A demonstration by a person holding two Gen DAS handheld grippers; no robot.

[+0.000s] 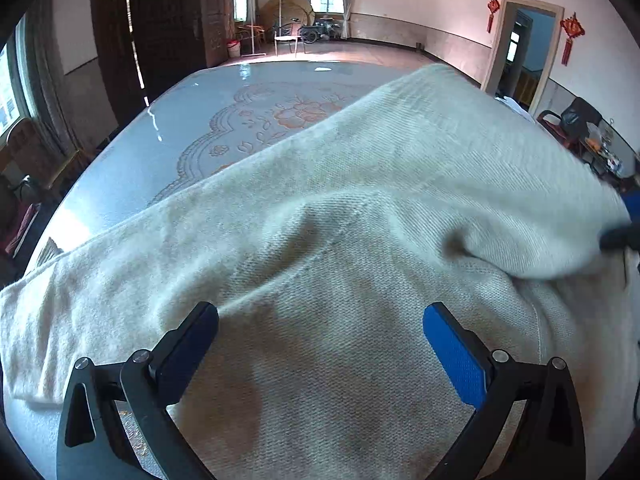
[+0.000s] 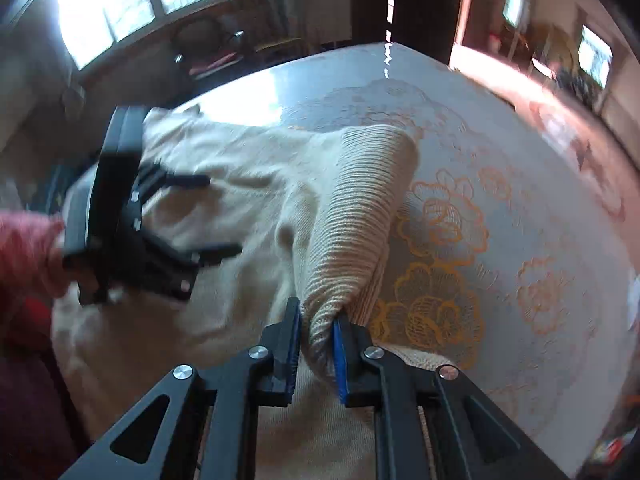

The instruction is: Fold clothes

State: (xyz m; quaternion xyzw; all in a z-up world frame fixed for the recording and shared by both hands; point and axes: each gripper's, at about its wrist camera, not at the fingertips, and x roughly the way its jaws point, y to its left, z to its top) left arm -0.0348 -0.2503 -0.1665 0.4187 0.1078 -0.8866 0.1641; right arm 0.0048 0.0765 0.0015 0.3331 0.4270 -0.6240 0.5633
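Cream sweater point(image 2: 240, 208) in right gripper point(image 2: 316, 320)

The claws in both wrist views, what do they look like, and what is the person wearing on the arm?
Each claw is a matte black frame with angular linkage arms, triangular cut-outs and round silver pivot screws. The left claw and right claw both end in flat fingers faced with blue pads. In the right wrist view the left claw's holder wears a red knitted sleeve. No cables or markings are visible.

No text, label, brand or number can be read anywhere in either view.
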